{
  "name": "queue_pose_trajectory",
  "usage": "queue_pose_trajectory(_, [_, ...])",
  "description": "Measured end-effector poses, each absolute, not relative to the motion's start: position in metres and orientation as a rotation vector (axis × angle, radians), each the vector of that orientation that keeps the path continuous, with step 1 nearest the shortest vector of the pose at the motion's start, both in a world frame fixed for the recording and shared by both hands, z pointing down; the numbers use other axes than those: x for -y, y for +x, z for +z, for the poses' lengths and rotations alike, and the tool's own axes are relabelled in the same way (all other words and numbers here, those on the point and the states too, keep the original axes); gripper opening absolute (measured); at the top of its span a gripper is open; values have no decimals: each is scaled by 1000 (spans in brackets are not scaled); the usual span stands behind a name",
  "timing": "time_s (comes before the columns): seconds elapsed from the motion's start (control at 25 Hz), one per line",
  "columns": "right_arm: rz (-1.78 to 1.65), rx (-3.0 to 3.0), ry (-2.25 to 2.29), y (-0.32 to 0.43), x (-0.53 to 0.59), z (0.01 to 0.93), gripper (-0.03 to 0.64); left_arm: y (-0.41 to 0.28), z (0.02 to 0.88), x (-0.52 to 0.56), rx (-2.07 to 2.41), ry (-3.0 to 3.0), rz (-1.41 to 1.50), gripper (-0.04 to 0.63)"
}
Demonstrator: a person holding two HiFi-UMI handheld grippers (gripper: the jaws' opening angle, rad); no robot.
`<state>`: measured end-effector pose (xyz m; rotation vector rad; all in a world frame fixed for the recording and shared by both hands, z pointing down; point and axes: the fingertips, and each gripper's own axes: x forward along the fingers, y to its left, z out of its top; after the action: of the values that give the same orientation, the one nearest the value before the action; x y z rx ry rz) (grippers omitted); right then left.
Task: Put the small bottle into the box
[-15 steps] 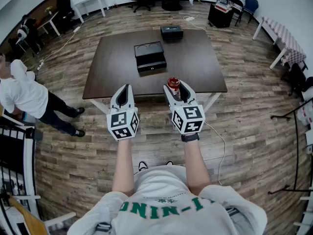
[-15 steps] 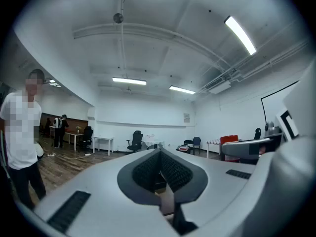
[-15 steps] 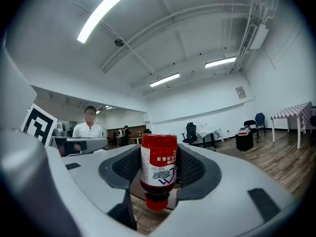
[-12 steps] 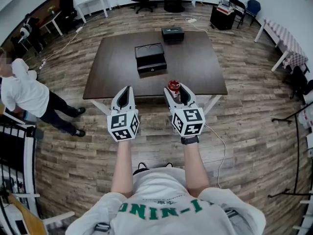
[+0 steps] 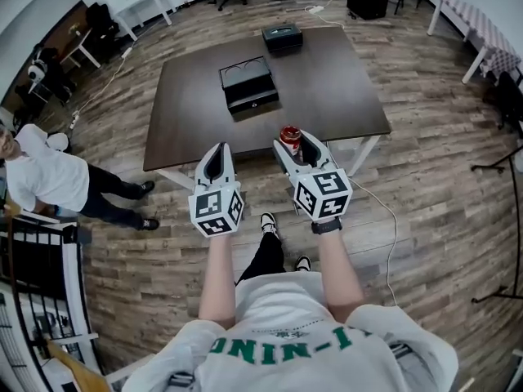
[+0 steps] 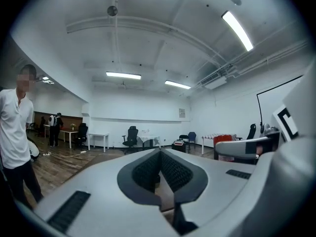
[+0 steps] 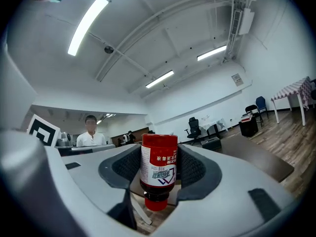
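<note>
Wood-floor room, dark table (image 5: pixel 327 96) with black box (image 5: pixel 249 88) mid-surface. Right gripper (image 5: pixel 296 144) pinches small bottle (image 7: pixel 158 167) cap-down, near the table's front edge. Left gripper (image 5: pixel 216 153) pressed together, empty. Best approach: carry bottle steady over box, lower inside, then release.

head view: the small bottle (image 5: pixel 289 135) shows only its red end, the rest hidden between the jaws of the right gripper (image 5: pixel 294 141); what lies inside the box (image 5: pixel 253 102) is too small to tell. a bystander (image 5: pixel 45 178) at the left is cut by the picture's edge. the bottle's label print is too small to read.
</note>
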<state>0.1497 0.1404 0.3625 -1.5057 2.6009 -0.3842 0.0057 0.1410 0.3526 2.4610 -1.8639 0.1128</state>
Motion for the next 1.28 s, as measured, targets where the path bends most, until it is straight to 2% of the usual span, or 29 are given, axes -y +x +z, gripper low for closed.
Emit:
queue_pose_trajectory(0.28, [-342,-2664,-1571,138,-57,375,230,-5,365,-42,1852,2448,44,8])
queue_pose_trajectory(0.56, [-312,-2699,-1562,80,55,361,232,-63,347,68,1896,2471,40,8])
queue_pose_trajectory(0.92, [-394,-2736,-1586,25,161,392,232,-120,372,165,1839,2500,67,8])
queue_pose_trajectory(1.28, [-411,-2970,-1548,18,230,441,232,-124,410,230,1758,2474,79,8])
